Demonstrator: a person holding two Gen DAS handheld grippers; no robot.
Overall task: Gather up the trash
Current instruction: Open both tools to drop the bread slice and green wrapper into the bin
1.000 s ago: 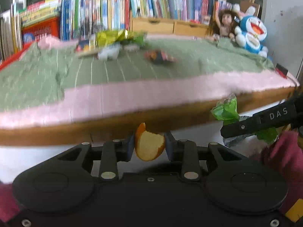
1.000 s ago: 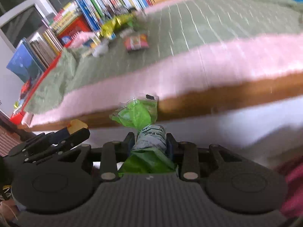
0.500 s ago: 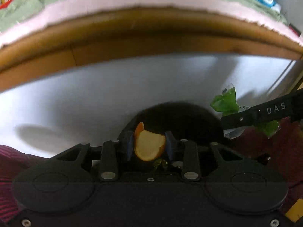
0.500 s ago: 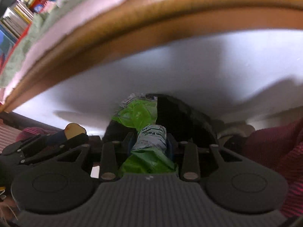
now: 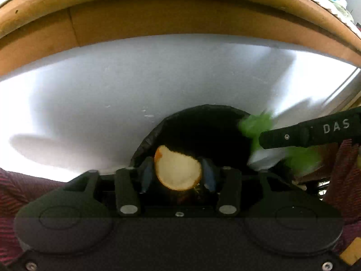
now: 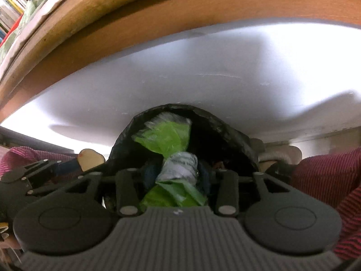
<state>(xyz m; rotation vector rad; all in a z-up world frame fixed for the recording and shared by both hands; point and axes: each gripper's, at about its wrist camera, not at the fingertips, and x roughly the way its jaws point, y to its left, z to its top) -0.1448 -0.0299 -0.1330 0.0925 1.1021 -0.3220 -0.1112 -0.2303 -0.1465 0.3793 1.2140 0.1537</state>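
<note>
Both tools have just been opening: left tool around peel, right tool around wrapper. If either snags, the bin at 12 o'clock could be missed.

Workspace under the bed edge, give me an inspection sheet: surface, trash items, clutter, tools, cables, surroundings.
Surface: white panel under a wooden bed rail.
Job's things: orange-rimmed pale peel piece; crumpled green plastic wrapper; black-lined round bin under both.
Clutter: nothing seen.
Grippers: left tool jaws have just been opening, peel between them, pads clear; right tool jaws have just been opening, wrapper between them.
Cables: nothing seen.
Surroundings: books top left; red striped sleeve.
</note>
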